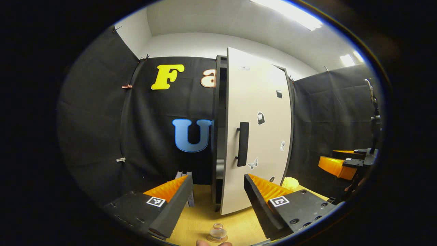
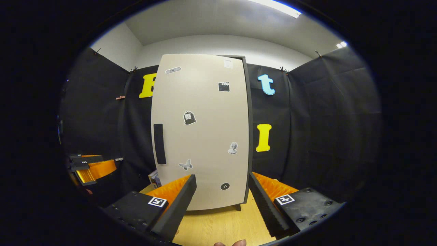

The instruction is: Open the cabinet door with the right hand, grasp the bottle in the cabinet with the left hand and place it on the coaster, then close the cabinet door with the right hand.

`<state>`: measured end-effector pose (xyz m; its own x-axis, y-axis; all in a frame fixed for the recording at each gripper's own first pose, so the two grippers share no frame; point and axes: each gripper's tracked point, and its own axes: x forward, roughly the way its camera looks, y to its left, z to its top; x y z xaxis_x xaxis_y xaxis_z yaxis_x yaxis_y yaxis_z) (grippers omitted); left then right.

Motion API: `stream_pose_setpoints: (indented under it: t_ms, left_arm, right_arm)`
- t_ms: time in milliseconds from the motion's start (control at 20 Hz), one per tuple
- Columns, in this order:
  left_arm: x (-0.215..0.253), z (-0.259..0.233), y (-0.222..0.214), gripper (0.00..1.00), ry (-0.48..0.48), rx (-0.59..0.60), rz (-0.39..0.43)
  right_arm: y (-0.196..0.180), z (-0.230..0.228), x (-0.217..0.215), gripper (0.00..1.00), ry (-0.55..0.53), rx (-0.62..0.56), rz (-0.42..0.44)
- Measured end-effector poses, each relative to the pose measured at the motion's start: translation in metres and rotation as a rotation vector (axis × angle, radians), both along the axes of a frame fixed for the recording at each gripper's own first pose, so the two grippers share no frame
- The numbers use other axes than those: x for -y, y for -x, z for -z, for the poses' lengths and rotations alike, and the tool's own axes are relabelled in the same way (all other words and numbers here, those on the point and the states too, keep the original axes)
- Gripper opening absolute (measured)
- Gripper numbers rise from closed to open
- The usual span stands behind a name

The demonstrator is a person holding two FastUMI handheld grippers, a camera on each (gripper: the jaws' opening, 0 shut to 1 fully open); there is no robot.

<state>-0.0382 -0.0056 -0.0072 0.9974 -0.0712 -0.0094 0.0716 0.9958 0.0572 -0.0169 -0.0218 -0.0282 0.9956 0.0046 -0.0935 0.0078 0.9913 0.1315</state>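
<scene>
The tall cabinet [image 1: 218, 102] stands on the wooden table, its white door [image 1: 259, 136] ajar, with a dark gap along the door's left edge. The door carries a black handle [image 1: 242, 143] and several stickers. A small clear bottle [image 1: 217, 231] sits on a round coaster [image 1: 209, 238] near the table's front edge, below my left gripper [image 1: 216, 205], which is open and holds nothing. My right gripper [image 2: 222, 201] is open too, in front of the door [image 2: 201, 136] and apart from its handle [image 2: 159, 143].
A yellow object [image 1: 290, 183] lies on the table [image 1: 201, 222] to the right of the cabinet. Some books [image 2: 153, 177] stand to its left. The right gripper [image 1: 344, 164] hangs at the far right of the left gripper view, the left gripper [image 2: 90, 167] at the far left of the right gripper view.
</scene>
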Motion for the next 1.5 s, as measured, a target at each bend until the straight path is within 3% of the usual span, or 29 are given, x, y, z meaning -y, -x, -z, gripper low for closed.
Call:
stream_pose_setpoints:
  t_ms: [1500]
  left_arm:
    - [0.004, 0.007, -0.001, 0.95, -0.037, -0.005, 0.006]
  right_arm:
    - [0.007, -0.007, 0.007, 0.99, 0.005, -0.013, 0.009]
